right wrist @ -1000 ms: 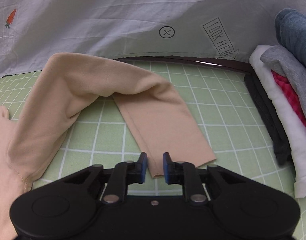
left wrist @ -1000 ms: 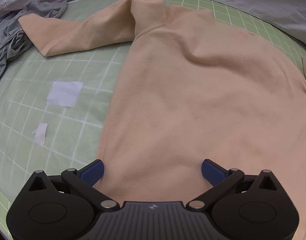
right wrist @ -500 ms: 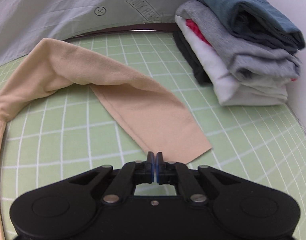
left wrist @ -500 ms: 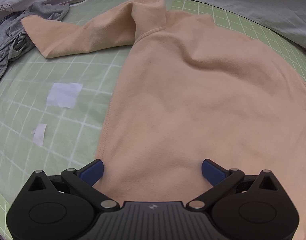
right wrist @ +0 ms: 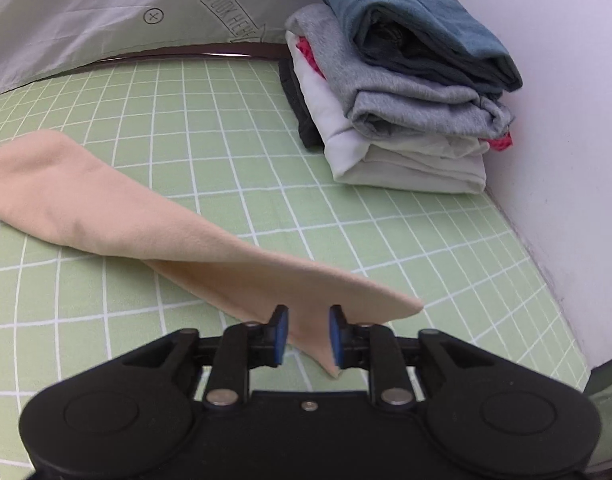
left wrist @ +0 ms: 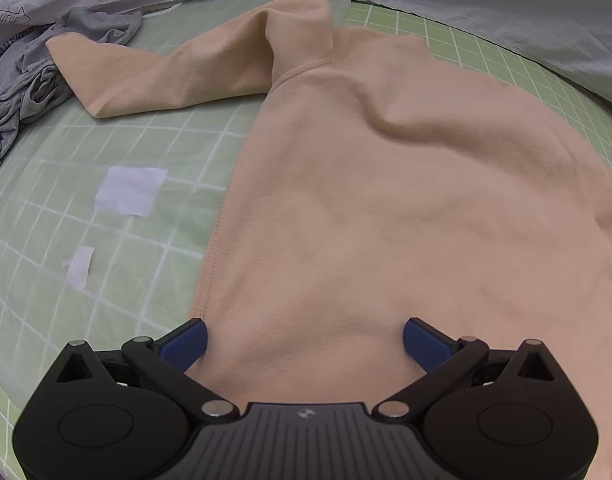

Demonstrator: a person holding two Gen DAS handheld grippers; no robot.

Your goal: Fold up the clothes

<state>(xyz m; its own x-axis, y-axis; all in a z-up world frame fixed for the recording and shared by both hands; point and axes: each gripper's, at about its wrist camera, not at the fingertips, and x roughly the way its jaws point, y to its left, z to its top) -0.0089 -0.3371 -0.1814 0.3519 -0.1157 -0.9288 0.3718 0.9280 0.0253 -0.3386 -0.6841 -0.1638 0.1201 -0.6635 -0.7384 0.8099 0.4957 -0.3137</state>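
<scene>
With the peach top (left wrist: 385, 208) spread flat, the right gripper (right wrist: 306, 334), jaws just parting off the sleeve (right wrist: 186, 248), must regrip for folding while the left gripper (left wrist: 304, 344) waits wide apart.

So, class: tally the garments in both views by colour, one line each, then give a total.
Peach: 1, the top
Grey: 2, one crumpled, one in the stack
Blue: 1
White: 1
Pink: 1
Black: 1
Total: 7
</scene>
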